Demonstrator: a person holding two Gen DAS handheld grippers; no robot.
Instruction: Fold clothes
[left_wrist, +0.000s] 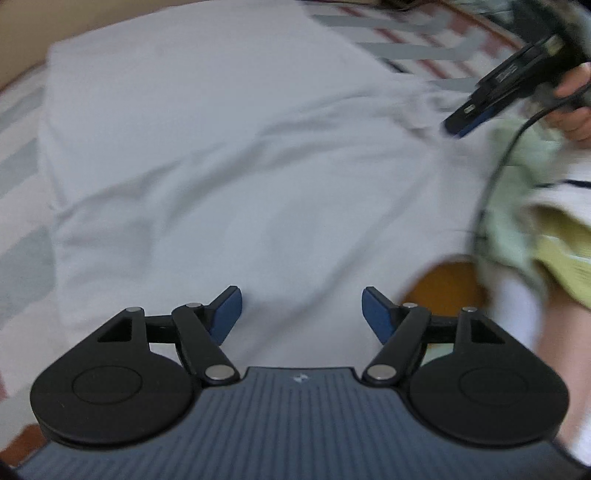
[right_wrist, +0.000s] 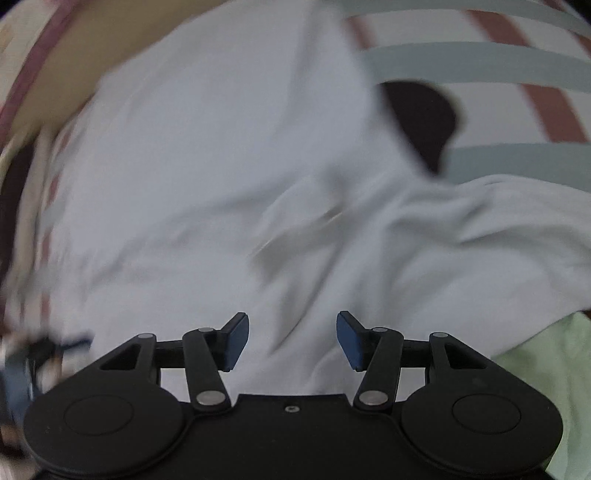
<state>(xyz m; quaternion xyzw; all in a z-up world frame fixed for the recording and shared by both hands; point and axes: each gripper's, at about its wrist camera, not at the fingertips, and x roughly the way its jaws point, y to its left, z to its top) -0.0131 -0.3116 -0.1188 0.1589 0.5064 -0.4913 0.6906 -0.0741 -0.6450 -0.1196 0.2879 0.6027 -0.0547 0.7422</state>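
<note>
You are holding your left gripper (left_wrist: 301, 310) over a white garment (left_wrist: 229, 147) that is lying spread on a striped cloth (left_wrist: 399, 44), its fingers released and empty. Your right gripper (right_wrist: 292, 339) is hovering likewise, fingers parted, gripping nothing.

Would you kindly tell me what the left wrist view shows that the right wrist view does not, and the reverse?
Only the left wrist view shows the right tongs from outside, held by a hand with a black cable, plus a yellow-green cloth. Only the right wrist view shows a dark rounded patch beside the garment. Both show the pale white garment spread on the striped sheet, with open tongs, the left tongs included, above it.
</note>
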